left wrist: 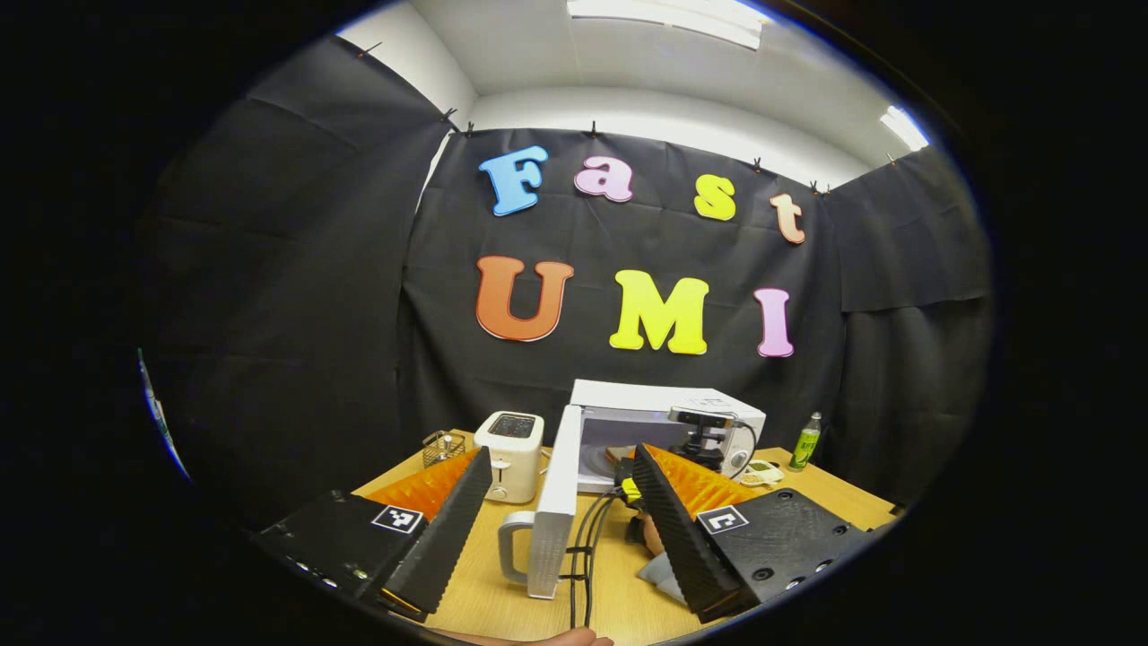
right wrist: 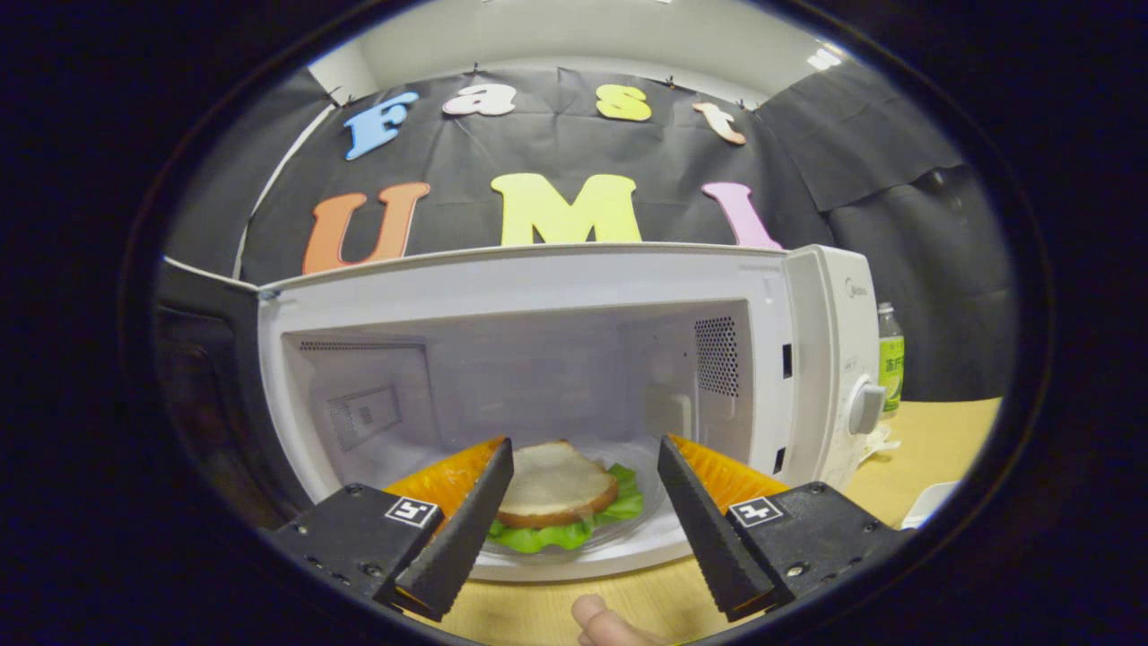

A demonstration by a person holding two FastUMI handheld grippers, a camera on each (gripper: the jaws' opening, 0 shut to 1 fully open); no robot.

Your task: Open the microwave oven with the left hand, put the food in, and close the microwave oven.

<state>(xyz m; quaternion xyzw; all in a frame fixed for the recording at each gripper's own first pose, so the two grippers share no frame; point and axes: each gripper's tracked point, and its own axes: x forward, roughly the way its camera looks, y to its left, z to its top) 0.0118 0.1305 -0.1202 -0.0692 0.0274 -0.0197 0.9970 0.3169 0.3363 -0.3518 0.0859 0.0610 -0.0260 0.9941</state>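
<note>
Resting on the glass tray inside the open microwave oven, the sandwich lies toward the near edge of the cavity, bread on top and green lettuce spilling out below. It looks light and soft, and loose in its layers, so squeezing it would likely crush the bread and let the filling slip; a shallow hold across the bread's sides would suit it better than a pinch from the top. The right gripper stands just in front of the cavity mouth with its jaws wide, apart from the sandwich and holding nothing.

The door is the stiffer thing to handle: a rigid white panel on a left-side hinge, swung out toward the near side of the bench. Its looped handle at the near edge looks the natural place to push or hook for closing. The left gripper hangs near it with jaws wide and empty.

The right gripper view gives the cavity's inside, the vented right wall and the control knob. The left gripper view gives the wider bench: a white toaster to the left of the oven, a wire basket farther left, a green bottle at the far right, and the door edge-on with cables trailing beside it.
</note>
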